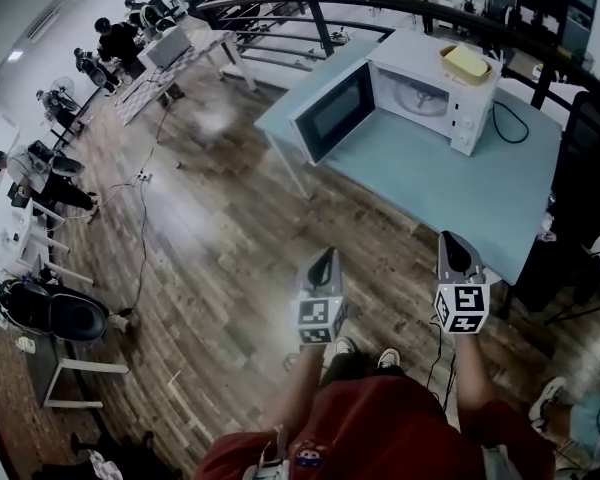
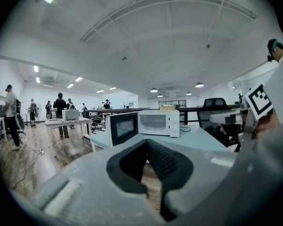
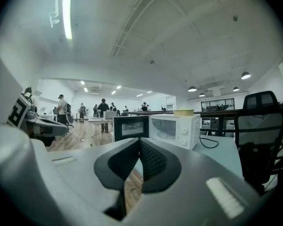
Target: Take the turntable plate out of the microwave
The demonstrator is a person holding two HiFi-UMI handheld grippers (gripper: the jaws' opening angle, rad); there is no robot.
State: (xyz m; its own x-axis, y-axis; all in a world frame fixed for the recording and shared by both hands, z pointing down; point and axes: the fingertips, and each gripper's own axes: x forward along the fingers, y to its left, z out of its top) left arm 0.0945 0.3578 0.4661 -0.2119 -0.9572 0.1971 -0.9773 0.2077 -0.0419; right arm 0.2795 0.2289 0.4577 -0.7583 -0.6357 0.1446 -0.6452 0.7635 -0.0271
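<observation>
L gripper [image 1: 324,258]: jaws together, empty;
R gripper [image 1: 454,243]: jaws together, empty;
microwave [image 1: 435,93]: door [image 1: 332,111] open, on table [image 1: 450,193];
turntable plate [image 1: 420,96]: inside

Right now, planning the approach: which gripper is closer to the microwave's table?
The right gripper: in the head view its tip lines up with the blue table's near edge, while the left gripper hangs over floor, short of it.

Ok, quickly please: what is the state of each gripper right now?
Left gripper: closed, holding nothing.
Right gripper: closed, holding nothing.
</observation>
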